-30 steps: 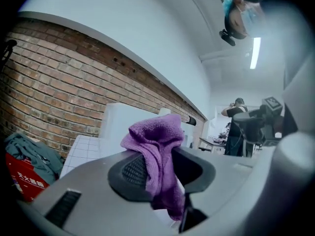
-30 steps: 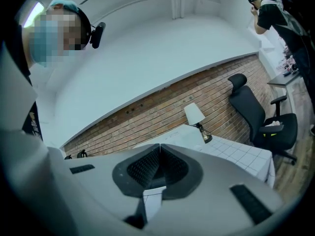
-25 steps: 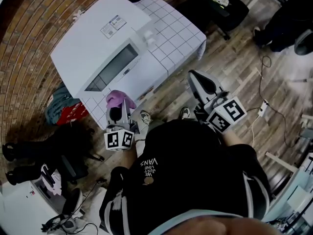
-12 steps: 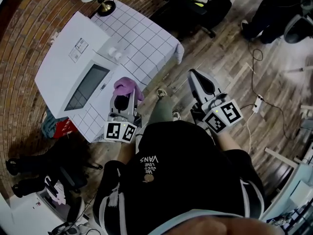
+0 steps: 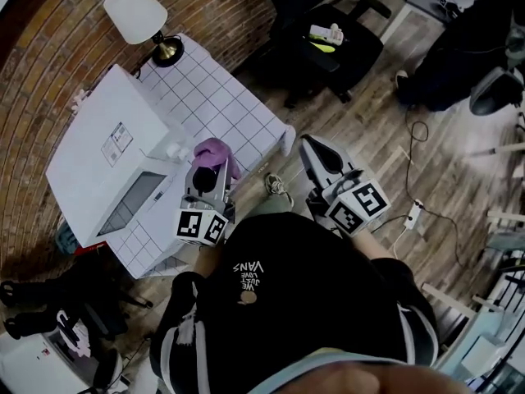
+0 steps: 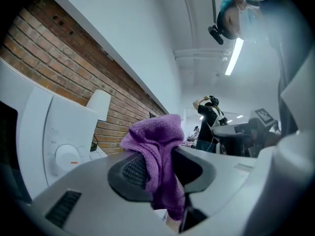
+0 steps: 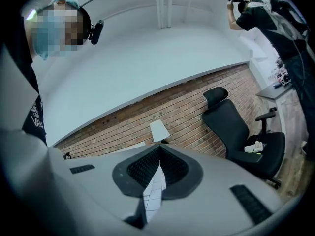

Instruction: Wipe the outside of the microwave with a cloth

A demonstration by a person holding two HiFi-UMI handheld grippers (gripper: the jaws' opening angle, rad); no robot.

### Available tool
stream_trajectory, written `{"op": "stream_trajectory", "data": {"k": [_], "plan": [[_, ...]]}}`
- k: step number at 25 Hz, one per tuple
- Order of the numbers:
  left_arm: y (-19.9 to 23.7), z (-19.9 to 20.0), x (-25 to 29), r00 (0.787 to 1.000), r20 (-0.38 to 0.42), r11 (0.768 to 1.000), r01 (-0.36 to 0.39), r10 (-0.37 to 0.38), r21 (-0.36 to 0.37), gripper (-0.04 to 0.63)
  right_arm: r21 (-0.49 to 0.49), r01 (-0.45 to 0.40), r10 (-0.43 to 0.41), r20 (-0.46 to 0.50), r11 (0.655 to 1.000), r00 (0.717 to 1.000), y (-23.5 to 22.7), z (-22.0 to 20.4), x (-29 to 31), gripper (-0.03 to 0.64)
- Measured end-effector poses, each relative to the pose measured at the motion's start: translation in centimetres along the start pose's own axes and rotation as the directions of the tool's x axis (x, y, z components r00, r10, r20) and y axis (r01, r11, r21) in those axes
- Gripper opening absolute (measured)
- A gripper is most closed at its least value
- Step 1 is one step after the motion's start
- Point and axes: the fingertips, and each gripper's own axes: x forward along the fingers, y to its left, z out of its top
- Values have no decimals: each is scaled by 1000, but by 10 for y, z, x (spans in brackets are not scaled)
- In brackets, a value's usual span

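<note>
I've got the left tongs (image 5: 206, 173) clenched on the purple cloth (image 5: 215, 152), which bunches out past the tips, just left of centre in the head view, near the front corner of the white microwave (image 5: 102, 162) on the tiled desk (image 5: 225, 105). My right tongs (image 5: 315, 148) are pressed together on nothing, right of centre

A desk (image 5: 234, 109) with a white cover in a square grid pattern stands just ahead of the jaws of the left gripper (image 5: 207, 173). On it, left of these jaws, sits a big white box-shaped microwave (image 5: 98, 158). Beyond the jaws, at the far corner, stands a lamp (image 5: 135, 12) with a white shade and a brass foot.
</note>
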Motion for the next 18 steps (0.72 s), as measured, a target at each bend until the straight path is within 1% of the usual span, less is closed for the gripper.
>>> {"op": "stream_trajectory", "data": {"k": [3, 5, 7, 11, 15, 18], "plan": [[17, 10, 32, 999, 9, 999, -44, 44, -21, 129, -8, -53, 53, -34, 999, 998, -15, 15, 44, 0], [26, 16, 49, 998, 33, 998, -58, 59, -23, 129, -19, -98, 96, -58, 995, 994, -20, 23, 71, 0], [32, 20, 63, 997, 48, 998, -68, 68, -14, 129, -30, -142, 139, -79, 989, 987, -24, 29, 95, 0], [41, 30, 80, 990, 71, 993, -117, 119, -29, 129, -22, -209, 205, -125, 978, 971, -32, 31, 136, 0], [52, 28, 84, 982, 63, 984, -175, 177, -43, 129, 7, -303, 299, -175, 953, 938, -32, 23, 172, 0], [62, 24, 88, 964, 61, 965, -256, 260, -59, 129, 33, -400, 398, -212, 916, 893, -31, 21, 203, 0]]}}
